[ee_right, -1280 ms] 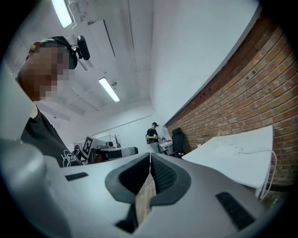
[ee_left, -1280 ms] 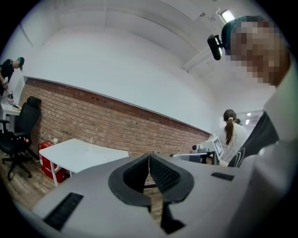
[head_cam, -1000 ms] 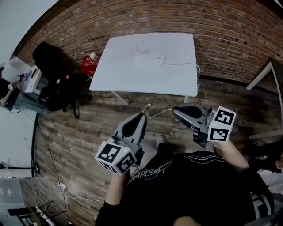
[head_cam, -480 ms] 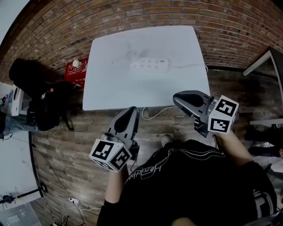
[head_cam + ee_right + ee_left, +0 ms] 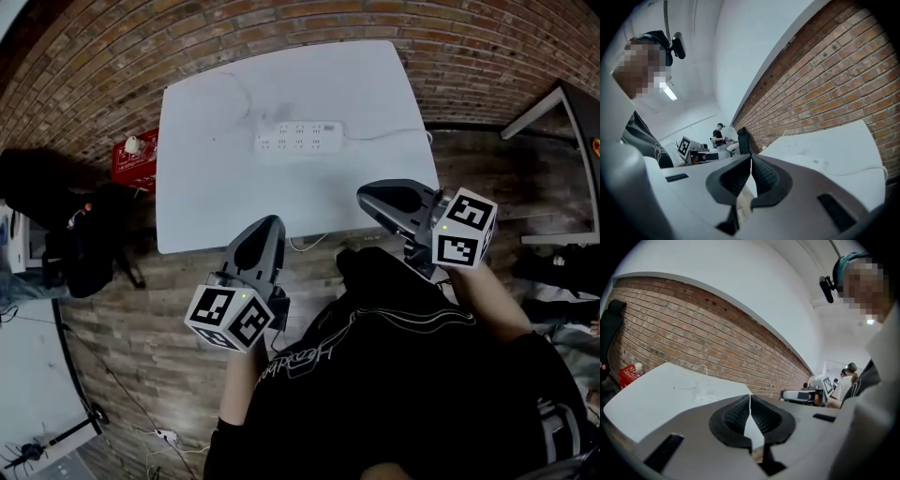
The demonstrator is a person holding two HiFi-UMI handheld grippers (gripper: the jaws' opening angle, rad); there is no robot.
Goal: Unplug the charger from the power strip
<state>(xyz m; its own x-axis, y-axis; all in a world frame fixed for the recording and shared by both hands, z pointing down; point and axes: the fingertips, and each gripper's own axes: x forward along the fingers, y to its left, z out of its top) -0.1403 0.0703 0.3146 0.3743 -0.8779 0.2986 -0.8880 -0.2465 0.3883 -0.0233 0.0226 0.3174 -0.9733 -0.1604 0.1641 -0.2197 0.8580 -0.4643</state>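
Left hand-held gripper (image 5: pixel 267 225) clenched, empty | right hand-held gripper (image 5: pixel 366 195) clenched, empty | power strip (image 5: pixel 300 139) apart

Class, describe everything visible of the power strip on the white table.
The power strip is a long white plastic-looking bar lying flat crosswise on the table, toward its far side. Rows of socket holes dot its top. A cable leaves its right end. Whether anything is plugged in is too small to tell.

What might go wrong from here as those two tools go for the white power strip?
The power strip lies unheld on the table, so a one-sided pull may drag it along. Its cord runs off the right edge and may snag. Both the left gripper and right gripper have shut jaws; they must open before gripping anything.
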